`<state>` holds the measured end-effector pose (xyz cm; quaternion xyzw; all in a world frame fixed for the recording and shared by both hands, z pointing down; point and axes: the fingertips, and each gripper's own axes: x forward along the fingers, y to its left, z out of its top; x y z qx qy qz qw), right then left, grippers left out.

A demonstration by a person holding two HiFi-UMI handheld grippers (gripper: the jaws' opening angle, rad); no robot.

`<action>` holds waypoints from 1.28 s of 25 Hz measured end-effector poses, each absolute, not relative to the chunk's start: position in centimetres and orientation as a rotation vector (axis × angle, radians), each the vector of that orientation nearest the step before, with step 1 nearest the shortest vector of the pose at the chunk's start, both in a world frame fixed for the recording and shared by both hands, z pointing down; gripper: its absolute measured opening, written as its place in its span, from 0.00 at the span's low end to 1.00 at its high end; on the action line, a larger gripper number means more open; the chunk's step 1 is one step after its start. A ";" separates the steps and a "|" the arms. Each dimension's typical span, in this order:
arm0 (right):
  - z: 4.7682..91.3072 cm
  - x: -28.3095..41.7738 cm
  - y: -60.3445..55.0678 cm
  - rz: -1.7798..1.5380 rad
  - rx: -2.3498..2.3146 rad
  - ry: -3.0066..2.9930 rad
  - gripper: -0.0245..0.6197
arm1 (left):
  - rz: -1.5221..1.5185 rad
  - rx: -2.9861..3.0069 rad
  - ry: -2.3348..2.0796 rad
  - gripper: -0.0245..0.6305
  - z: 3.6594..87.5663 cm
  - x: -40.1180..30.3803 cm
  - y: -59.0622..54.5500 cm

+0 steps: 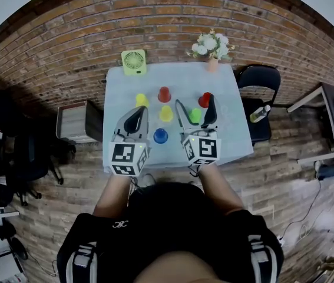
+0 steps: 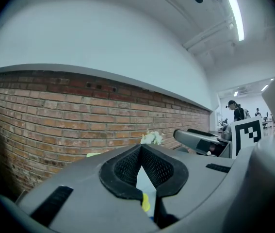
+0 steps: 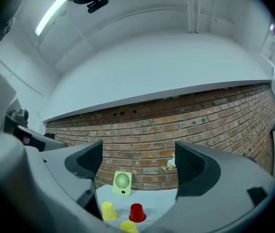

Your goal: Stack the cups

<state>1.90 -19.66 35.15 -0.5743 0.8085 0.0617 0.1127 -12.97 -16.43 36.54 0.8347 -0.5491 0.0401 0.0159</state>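
Several cups stand upside down on the pale blue table: a yellow cup, a red cup, a second red cup, a second yellow cup, a green cup and a blue cup. My right gripper is open; in the head view the green cup shows between its fingers. The right gripper view has nothing between the jaws of the right gripper, with a yellow cup and a red cup beyond. My left gripper is shut and empty, left of the blue cup; the left gripper has its pads together.
A green fan and a vase of flowers stand at the table's far edge. A black chair with a bottle is to the right, a grey cabinet to the left. A brick wall rises behind.
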 end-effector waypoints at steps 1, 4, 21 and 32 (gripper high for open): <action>35.5 1.5 -19.7 0.173 -1.677 2.384 0.72 | 0.128 2.589 -1.714 0.04 36.6 -13.2 -16.3; 36.6 -0.1 -19.5 0.149 -1.648 2.425 0.72 | 0.137 2.565 -1.736 0.04 37.0 -14.2 -15.7; 49.8 -10.3 -18.8 -0.188 -1.508 2.773 0.71 | 0.189 2.452 -1.793 0.04 39.9 -20.7 -13.3; 60.3 -10.7 -18.0 -0.415 -1.690 2.898 0.70 | 0.204 2.470 -1.712 0.04 41.8 -22.4 -13.9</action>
